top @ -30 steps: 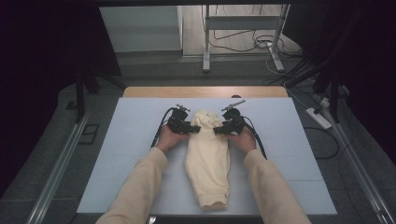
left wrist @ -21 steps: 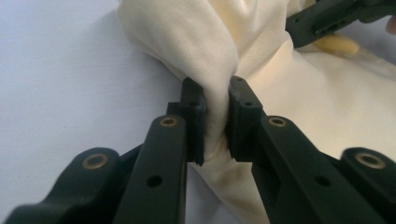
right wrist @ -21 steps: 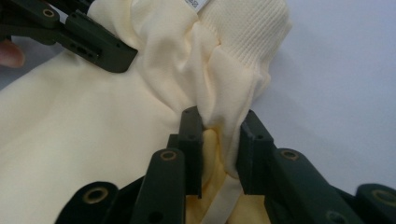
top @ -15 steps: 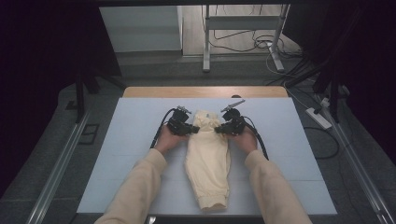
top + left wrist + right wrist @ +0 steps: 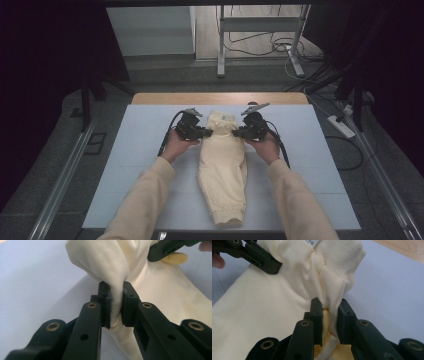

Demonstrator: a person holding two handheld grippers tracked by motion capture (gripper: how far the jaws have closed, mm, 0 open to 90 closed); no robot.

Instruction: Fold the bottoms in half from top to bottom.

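A cream garment (image 5: pixel 222 170) lies lengthwise on the pale table (image 5: pixel 145 150), its ribbed upper end raised. My left gripper (image 5: pixel 207 132) is shut on the left side of that end, and cloth is bunched between its pads (image 5: pixel 116 305). My right gripper (image 5: pixel 236 133) grips the right side; its jaws have just been closing, with a fold of cloth and ribbed hem between them (image 5: pixel 329 317). In the left gripper view the garment (image 5: pixel 160 295) runs off to the right. In the right gripper view the garment (image 5: pixel 262 305) spreads to the left, with the left gripper (image 5: pixel 257 257) at its far edge.
A wooden strip (image 5: pixel 220 98) borders the table's far edge. Beyond it stand metal stand legs (image 5: pixel 220 50) and loose cables (image 5: pixel 270 47) on the floor. A white power strip (image 5: pixel 342 126) lies right of the table. Metal rails (image 5: pixel 65 175) run along both sides.
Both grippers have closed on the garment's upper end and risen a little, lifting and bunching that end off the table.
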